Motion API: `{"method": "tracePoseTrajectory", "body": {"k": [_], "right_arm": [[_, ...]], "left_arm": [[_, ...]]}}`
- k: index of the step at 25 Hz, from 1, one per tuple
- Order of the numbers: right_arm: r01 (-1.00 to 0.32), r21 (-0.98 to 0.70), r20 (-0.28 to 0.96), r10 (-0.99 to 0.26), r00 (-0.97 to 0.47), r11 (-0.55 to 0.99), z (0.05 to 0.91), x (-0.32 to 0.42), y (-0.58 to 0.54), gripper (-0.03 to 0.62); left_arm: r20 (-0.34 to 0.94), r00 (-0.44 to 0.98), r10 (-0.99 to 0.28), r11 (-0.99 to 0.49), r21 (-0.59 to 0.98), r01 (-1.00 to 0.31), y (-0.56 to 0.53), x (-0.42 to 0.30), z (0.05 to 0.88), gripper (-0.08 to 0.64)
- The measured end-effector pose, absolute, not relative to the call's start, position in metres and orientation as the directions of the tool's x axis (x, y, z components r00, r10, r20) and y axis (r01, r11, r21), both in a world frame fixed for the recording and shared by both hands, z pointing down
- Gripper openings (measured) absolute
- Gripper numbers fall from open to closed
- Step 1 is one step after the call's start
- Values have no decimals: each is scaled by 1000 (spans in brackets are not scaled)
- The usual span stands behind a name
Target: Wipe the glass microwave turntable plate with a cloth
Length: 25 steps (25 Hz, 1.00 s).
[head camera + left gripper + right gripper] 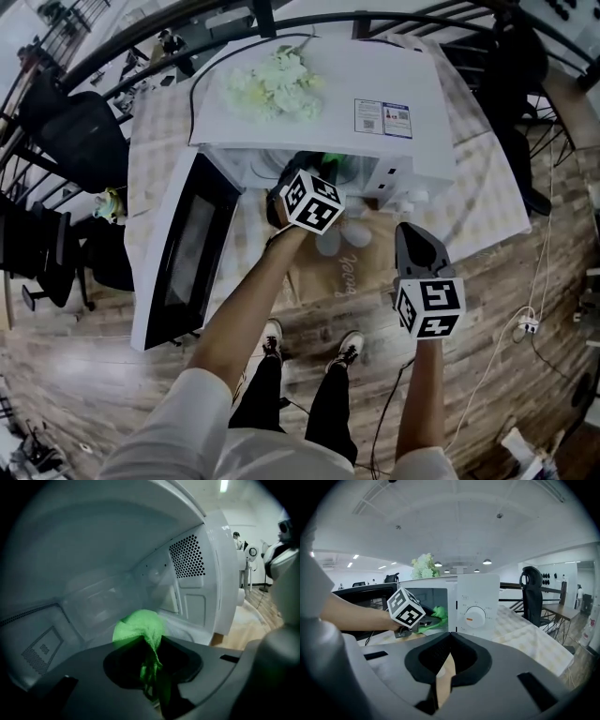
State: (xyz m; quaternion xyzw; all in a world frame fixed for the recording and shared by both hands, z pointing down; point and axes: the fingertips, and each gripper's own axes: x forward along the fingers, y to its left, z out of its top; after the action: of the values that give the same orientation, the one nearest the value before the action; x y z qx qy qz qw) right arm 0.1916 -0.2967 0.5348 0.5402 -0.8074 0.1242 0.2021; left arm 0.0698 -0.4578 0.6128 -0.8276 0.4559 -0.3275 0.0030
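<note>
**Office chair** (80, 131): black, far left, beside the table.

**Table** (487, 202): covered in pale checked cloth and bears the microwave.

**Microwave** (319, 103): white, with its door (183, 253) swung open to the left. A bunch of pale flowers (277, 82) lies on its roof. The control dial (474, 617) is on the right front panel.

**Left gripper** (152, 641): reaches into the open cavity, with its marker cube (309, 202) just outside the opening. The jaws are pinched together on the green cloth (140, 630). One end of the cloth trails back between the jaws, and the rest is bunched into a wad just ahead of the tips.

**Glass plate** (108, 597): only a faint clear outline inside the cavity, directly beyond the cloth wad and the left jaw tips. The wad seems to lie against it, but contact cannot be confirmed. It is well apart from the right gripper.

**Brown paper sheet** (347, 272): lies on the table in front of the microwave.

**Right gripper** (450, 634): held outside and in front of the microwave, right of the left arm, above the table's front edge. The jaw tips meet, and nothing is between them.
</note>
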Motion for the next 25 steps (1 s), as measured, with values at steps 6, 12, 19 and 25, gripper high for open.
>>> {"method": "tracePoseTrajectory", "body": {"k": [6, 12, 19, 25], "right_arm": [[-915, 10, 464, -812, -353, 403, 537, 172, -296, 15], [-908, 15, 466, -807, -363, 418, 538, 158, -298, 15], [-906, 20, 472, -803, -364, 422, 539, 159, -297, 15], [-909, 28, 479, -804, -353, 416, 541, 174, -294, 15]], "left_arm": [[522, 303, -797, -481, -247, -841, -460, 15, 613, 107], [520, 185, -834, -369, -275, -888, -473, -44, 614, 107], [481, 200, -854, -364, -276, -890, -475, -21, 591, 104], [491, 356, -795, -527, -271, -805, -476, 57, 595, 109]]}}
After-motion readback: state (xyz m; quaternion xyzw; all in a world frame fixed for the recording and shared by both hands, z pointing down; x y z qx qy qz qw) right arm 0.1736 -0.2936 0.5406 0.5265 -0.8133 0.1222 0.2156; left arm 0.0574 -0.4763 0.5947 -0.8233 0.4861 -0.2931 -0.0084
